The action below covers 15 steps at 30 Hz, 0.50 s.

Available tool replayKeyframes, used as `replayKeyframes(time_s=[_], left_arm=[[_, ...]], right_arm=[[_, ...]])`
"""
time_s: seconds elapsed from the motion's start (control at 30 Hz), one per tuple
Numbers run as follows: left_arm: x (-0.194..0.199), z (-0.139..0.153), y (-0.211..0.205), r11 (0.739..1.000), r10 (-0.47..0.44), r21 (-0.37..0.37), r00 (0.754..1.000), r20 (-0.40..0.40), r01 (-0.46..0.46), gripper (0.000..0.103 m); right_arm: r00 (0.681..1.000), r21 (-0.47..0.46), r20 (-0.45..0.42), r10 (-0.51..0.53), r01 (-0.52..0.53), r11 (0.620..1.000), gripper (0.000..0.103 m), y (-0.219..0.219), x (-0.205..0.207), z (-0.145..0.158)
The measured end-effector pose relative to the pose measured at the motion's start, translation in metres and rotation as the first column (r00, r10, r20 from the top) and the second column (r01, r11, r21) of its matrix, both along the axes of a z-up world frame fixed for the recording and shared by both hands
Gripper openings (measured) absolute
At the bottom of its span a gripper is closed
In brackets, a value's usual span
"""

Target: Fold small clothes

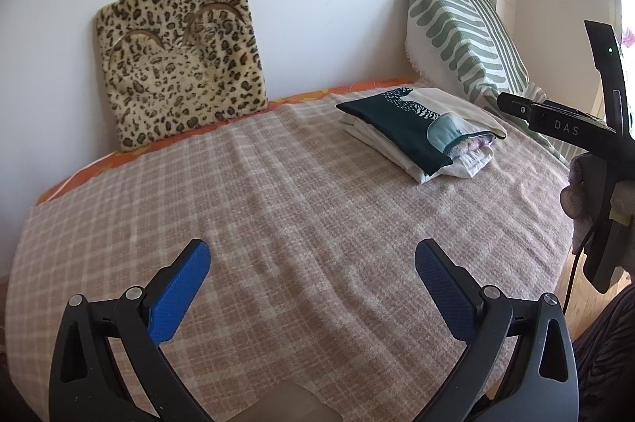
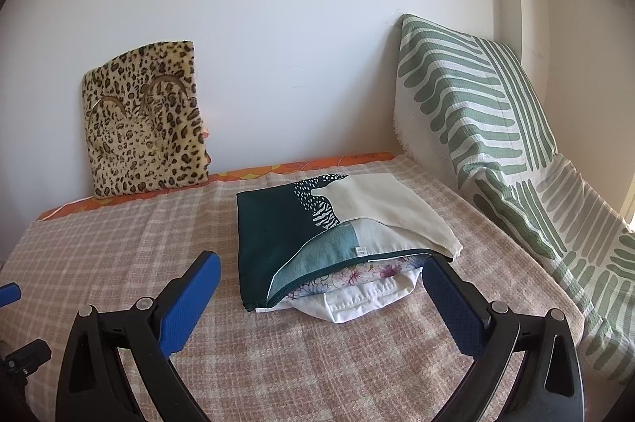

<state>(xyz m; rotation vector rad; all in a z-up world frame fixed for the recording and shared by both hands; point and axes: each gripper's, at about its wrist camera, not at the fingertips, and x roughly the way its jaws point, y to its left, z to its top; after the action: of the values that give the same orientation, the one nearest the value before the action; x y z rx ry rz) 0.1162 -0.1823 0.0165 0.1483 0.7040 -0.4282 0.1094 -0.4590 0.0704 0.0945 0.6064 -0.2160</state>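
Folded small clothes [image 2: 349, 247] lie as one flat stack on the pink-and-cream checked woven blanket [image 2: 278, 362], at about 12 o'clock from the right gripper [image 2: 323, 287] and just beyond its fingertips. The top layer is dark teal cloth with a cream panel; floral and white layers show beneath its near edge. The stack appears finished, being squared and set toward the far right of the blanket so that the near area remains free as a work surface.

The right gripper's blue-padded fingers are spread wide and hold nothing. The left gripper [image 1: 313, 287] hangs over bare blanket, fingers likewise spread and empty, with the stack [image 1: 420, 132] at roughly 1 o'clock, well apart.

Farther back, a leopard-print plush cushion [image 2: 143, 120] leans upright against the white wall at 10 o'clock. A green-and-white striped pillow [image 2: 476, 112] rests in the corner at 2 o'clock.
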Motion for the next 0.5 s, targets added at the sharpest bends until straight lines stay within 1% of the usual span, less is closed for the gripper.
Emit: replayKeyframes(time_s=[0.5], left_arm=[[-0.0058,0.0046,-0.0002,1.000,-0.012,0.004,1.000,0.012,0.011,0.103]], right_arm=[[1.000,-0.004,0.000,0.004,-0.004,1.000,0.103,0.0003,0.0010,-0.0003]])
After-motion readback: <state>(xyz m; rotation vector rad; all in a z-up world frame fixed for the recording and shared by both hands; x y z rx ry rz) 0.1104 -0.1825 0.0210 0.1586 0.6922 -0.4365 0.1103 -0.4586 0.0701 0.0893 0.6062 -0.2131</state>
